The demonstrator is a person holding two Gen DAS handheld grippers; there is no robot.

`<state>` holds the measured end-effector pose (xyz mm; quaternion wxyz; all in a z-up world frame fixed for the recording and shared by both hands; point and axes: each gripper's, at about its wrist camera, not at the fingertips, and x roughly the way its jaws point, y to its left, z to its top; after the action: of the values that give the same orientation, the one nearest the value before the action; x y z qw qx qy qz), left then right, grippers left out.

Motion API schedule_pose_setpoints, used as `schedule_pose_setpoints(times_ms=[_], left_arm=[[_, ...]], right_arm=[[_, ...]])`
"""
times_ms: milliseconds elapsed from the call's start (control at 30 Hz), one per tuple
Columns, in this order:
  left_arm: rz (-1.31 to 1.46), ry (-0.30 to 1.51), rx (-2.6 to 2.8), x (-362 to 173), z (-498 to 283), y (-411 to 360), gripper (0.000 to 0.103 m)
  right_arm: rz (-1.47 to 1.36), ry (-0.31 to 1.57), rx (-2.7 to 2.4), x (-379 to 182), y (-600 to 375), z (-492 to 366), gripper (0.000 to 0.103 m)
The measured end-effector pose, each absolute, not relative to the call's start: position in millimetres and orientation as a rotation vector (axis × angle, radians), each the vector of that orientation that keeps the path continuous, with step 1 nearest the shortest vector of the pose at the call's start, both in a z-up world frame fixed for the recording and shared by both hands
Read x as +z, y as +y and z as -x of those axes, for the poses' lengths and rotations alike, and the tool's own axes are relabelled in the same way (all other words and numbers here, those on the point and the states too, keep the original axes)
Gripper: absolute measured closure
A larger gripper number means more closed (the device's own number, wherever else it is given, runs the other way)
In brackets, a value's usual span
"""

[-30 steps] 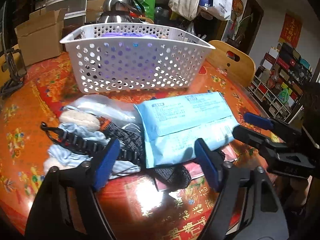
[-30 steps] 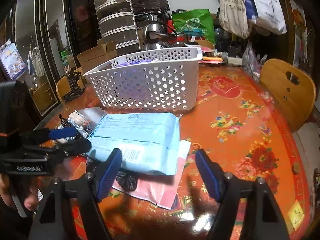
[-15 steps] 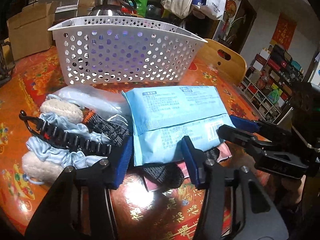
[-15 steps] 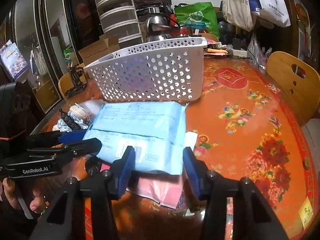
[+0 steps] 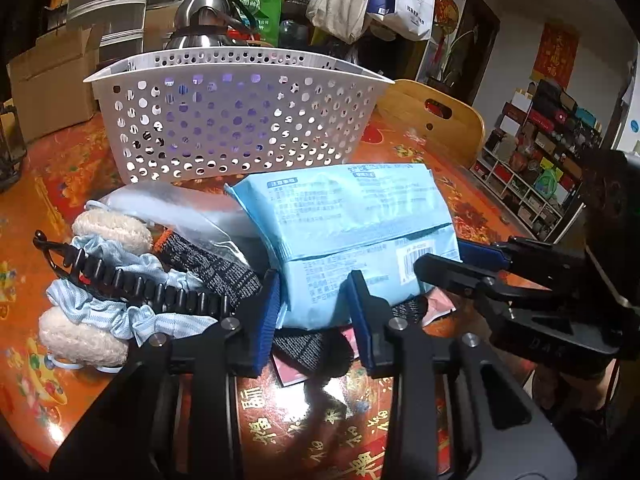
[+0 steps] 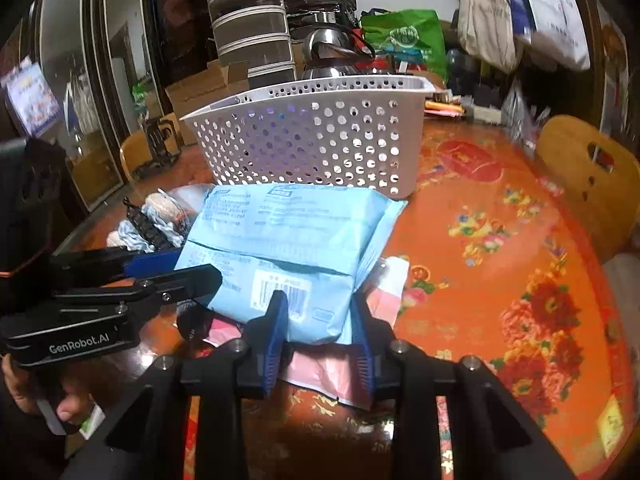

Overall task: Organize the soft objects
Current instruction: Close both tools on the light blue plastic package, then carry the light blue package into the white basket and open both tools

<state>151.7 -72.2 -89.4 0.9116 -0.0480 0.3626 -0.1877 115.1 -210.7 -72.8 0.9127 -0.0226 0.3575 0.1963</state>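
Observation:
A light blue soft pack (image 5: 348,232) lies on a pile of soft things in front of the white perforated basket (image 5: 240,120). My left gripper (image 5: 316,304) is shut on the pack's near left edge. My right gripper (image 6: 320,312) is shut on the same pack (image 6: 288,248) at its near right edge. Under the pack lie a pink packet (image 6: 340,368) and a dark knitted piece (image 5: 216,268). To the left lie a blue striped scrunchie (image 5: 132,280), fuzzy white pads (image 5: 112,224) and a black hair claw (image 5: 132,280).
The basket (image 6: 320,140) stands just behind the pack on the red patterned round table (image 6: 500,260). A wooden chair back (image 5: 436,120) is at the table's far right edge. Boxes, a kettle and bags crowd the back.
Both grippers moved forward and closed from wide open onto the near edge of the blue pack, one at each side.

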Motion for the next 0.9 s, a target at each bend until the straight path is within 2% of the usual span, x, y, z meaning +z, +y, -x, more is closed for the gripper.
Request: schedule_pose_setpoints(times_ms=[167,600,900], left_arm=[[0.121,0.728,-0.4,-85.8,-149.7,-64.1,0.081],[0.108,0.688,-0.41,-71.7,-134.9,-62.1,0.081],[0.085,0.63,-0.384,-38.9,-132.0,-56.2,0.081]], right_arm=[[0.041,0.725,0.406,-72.4,-211.7,-112.3,0.075],[0.06,0.675,0.39,-56.8,-206.8,-100.2,0.077],[0.081,0.622,0.397,-31.8,-197.7,-101.6,0.077]])
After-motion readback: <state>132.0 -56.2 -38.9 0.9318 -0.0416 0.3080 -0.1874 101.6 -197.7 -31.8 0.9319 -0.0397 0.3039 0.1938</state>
